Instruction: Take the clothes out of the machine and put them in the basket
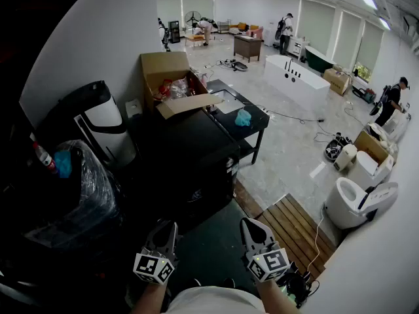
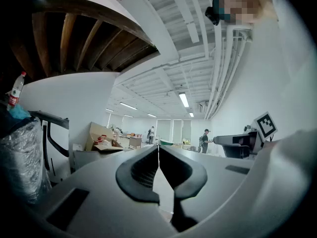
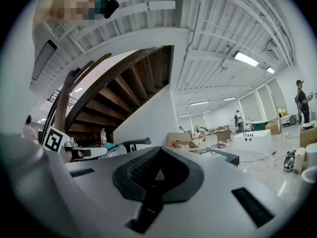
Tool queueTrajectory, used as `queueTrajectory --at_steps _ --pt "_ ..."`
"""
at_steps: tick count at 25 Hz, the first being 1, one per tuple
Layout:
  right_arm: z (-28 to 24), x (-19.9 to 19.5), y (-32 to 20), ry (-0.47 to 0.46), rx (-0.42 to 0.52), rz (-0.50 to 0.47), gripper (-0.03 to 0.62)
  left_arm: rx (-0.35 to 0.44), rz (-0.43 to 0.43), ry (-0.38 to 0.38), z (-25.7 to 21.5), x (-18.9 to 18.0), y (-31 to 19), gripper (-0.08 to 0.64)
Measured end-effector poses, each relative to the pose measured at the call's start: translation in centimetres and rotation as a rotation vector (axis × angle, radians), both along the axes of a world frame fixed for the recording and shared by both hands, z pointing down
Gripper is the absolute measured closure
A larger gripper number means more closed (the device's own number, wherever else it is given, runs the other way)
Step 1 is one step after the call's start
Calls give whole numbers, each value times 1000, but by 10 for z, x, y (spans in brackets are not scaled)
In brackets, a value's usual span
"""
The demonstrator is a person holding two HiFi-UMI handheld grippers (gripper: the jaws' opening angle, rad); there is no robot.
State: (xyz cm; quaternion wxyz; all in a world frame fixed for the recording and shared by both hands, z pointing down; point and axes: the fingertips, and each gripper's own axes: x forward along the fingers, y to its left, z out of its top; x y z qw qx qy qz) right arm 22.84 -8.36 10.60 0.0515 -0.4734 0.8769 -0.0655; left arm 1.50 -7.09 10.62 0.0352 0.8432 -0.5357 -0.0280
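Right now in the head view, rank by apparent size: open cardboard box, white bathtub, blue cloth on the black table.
1. cardboard box, largest.
2. white bathtub, slightly smaller here, though it stands farther off, so true size is unsure.
3. blue cloth, clearly smallest.

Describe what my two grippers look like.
The left gripper and the right gripper both have pale grey bodies that taper to dark, ribbed fingers. Each carries a white cube printed with black square markers. Your top is light-coloured.
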Motion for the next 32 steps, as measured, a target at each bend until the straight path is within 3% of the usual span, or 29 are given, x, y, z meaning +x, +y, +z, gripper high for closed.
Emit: queueTrajectory --at_steps 11,32 --pt "1 -26 0 13 0 -1 586 8 23 -2 2 -19 -1 538" --pt "-2 -24 -1 46 38 69 578 13 24 -8 3 -20 0 538"
